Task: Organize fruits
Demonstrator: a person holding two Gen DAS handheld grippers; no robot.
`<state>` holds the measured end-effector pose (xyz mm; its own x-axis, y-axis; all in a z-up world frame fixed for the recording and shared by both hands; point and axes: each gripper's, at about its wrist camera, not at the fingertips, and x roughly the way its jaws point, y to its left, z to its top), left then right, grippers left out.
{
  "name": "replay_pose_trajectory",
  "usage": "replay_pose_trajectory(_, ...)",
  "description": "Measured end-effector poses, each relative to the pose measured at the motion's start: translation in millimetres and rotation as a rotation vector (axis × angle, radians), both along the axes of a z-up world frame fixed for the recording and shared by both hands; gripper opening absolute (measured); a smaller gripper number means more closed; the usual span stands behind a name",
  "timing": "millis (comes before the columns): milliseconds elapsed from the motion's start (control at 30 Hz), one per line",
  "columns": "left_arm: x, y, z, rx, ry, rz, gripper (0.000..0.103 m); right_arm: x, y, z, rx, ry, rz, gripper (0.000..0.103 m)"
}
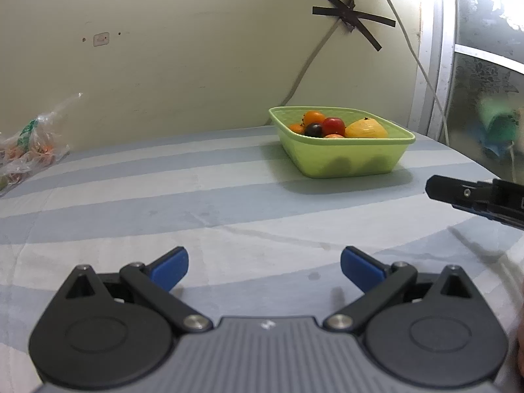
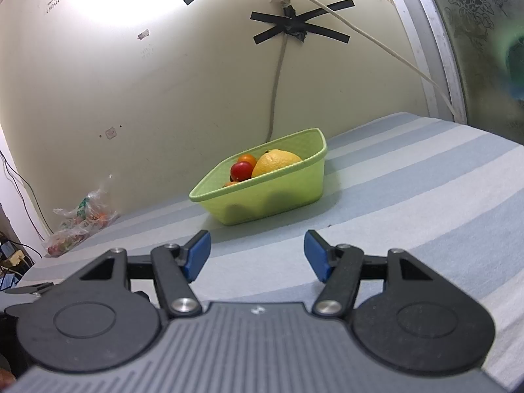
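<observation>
Fruits [image 1: 334, 126] are sitting in the green tub [image 1: 344, 160] on the striped sheet [image 1: 196, 209], near the wall, with bare cloth lying open on every side. I am holding my left claw [image 1: 264, 267] and right claw [image 2: 257, 255] spread apart and empty, well short of the tub's near rim. A plastic bag [image 2: 78, 226] is lying at the sheet's far left edge.

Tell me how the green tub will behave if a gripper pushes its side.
The green tub is probably thin plastic, since fruit shadows show through its wall, so it may flex. On the striped cloth it may drag rather than slide. The round fruits, like the yellow fruit, could roll inside.
</observation>
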<state>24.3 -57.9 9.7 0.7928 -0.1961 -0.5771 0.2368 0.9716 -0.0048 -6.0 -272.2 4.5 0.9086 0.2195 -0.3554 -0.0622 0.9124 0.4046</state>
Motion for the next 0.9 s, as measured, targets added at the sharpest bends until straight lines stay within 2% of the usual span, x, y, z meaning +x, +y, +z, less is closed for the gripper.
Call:
replay_pose_trajectory(533,4.6,8.0,0.5,0.019,0.005,0.092,0.103,-0.2,-0.2,-1.0,-0.001,-0.001,0.0,0.065)
replay_pose_trajectory(900,-7.5,10.8,7.8,0.012,-0.102,0.108,0.103,-0.1,0.3,0.6,-0.009,-0.005,0.003,0.065)
